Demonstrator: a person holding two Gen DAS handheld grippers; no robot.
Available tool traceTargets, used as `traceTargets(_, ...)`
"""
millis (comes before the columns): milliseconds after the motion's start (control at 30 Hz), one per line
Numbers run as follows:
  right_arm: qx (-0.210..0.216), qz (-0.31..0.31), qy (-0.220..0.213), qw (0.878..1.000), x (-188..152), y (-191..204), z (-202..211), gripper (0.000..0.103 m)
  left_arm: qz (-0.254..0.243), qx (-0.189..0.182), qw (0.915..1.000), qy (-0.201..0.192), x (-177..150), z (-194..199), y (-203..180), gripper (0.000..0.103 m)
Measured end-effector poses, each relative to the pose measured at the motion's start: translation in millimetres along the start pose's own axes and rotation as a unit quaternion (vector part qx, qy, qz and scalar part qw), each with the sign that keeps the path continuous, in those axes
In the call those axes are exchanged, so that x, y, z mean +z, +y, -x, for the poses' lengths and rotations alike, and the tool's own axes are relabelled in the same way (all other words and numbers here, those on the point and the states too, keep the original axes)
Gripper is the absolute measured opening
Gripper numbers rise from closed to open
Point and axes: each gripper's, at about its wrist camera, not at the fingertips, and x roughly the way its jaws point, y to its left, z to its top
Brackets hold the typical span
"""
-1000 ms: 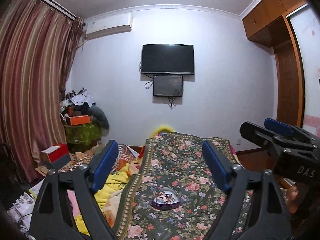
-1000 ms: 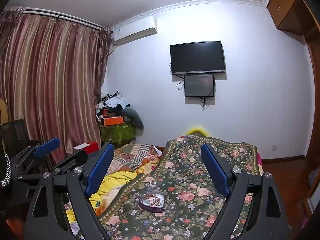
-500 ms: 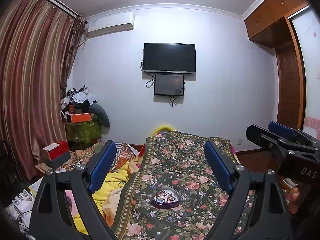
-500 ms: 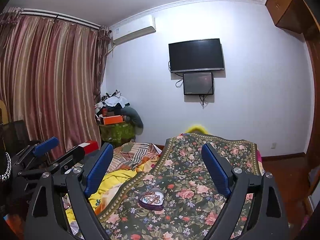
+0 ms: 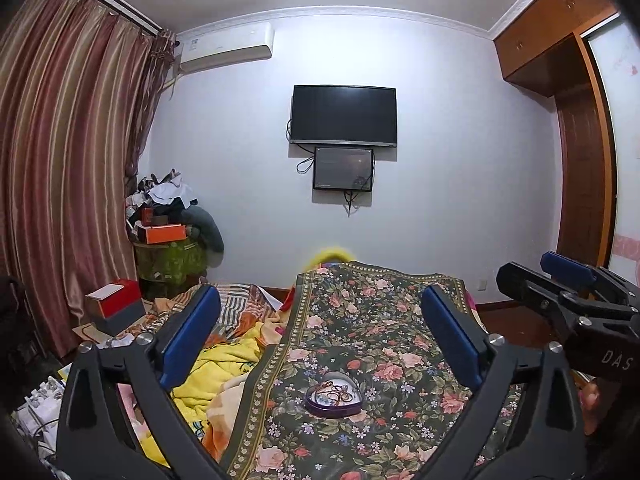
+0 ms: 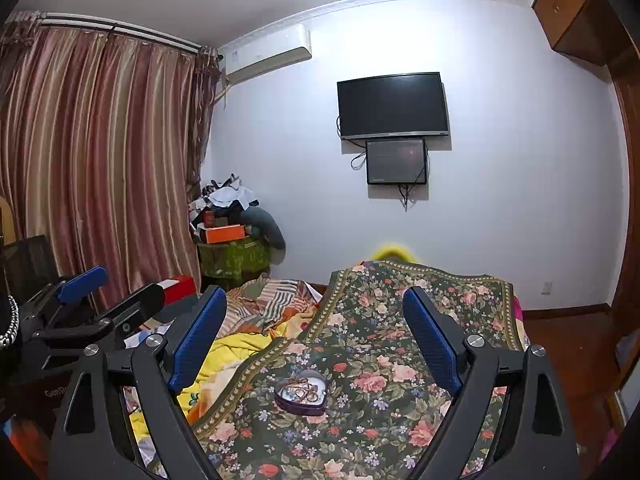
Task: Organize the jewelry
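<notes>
A white-walled bedroom lies ahead of me, with a black flat television (image 5: pixel 344 116) mounted over a smaller dark screen, a white air conditioner (image 5: pixel 226 50) near the ceiling, and pink-and-gold striped satin curtains (image 5: pixel 60 168) hanging in long glossy folds down the left side. Below them runs a bed spread with a dark floral woven cloth (image 5: pixel 360 344) edged by a pale patterned border; a crumpled yellow blanket (image 5: pixel 224 372) bunches against its left edge.

The small heart-shaped purple tin (image 5: pixel 334 395) sits on the floral cloth, toward the near end and closer to the left border than to the right. It is lidless, with a pale glossy inside and a tangle of thin reddish-brown cord or chain jewelry (image 5: pixel 335 390) heaped in it. In the right wrist view, the heart's long axis runs across the cloth; I cannot tell which way its tip points.

My left gripper (image 5: pixel 320 330) has just been widening its jaws and they stand fully apart, blue rubbery pads on black angular plastic arms, nothing between them; the tin lies well beyond the tips. My right gripper (image 6: pixel 316 336) is spread wide too, empty, held apart from the tin (image 6: pixel 301 392). Each gripper shows at the edge of the other's view, side by side.
</notes>
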Motion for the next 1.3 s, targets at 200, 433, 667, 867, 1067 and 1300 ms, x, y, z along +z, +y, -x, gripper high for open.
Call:
traceTargets(200, -0.001, 0.005, 0.006, 1.000, -0.3, 1.0, -2.2, 0.088, 0.003, 0.002, 1.0000, 0.006, -0.2, -3.9, 1.6, 0.102)
traceTargets(433, -0.004, 0.010, 0.004, 1.000, -1.5, 3.2, -1.2, 0.100, 0.008, 0.001, 0.9999, 0.011, -1.7, -6.0, 3.3, 0.102)
traceTargets(667, -0.008, 0.010, 0.006, 1.000, -1.4, 3.3, -1.9, 0.102, 0.013, 0.002, 0.9998, 0.015, -2.1, -5.6, 7.4, 0.102)
traceTargets(867, -0.013, 0.010, 0.006, 1.000, -1.9, 2.4, -3.3, 0.103, 0.015, 0.002, 0.9997, 0.018, -1.9, -6.8, 8.6, 0.102)
traceTargets(1067, -0.013, 0.007, 0.007, 1.000, -2.2, 0.8, -4.5, 0.103, 0.017, 0.001, 0.9997, 0.018, -1.8, -7.4, 8.1, 0.102)
traceTargets(1300, -0.013, 0.007, 0.008, 1.000, -2.5, -0.7, -5.1, 0.103, 0.019, -0.006, 0.9995, 0.023, -3.8, -9.6, 7.8, 0.102)
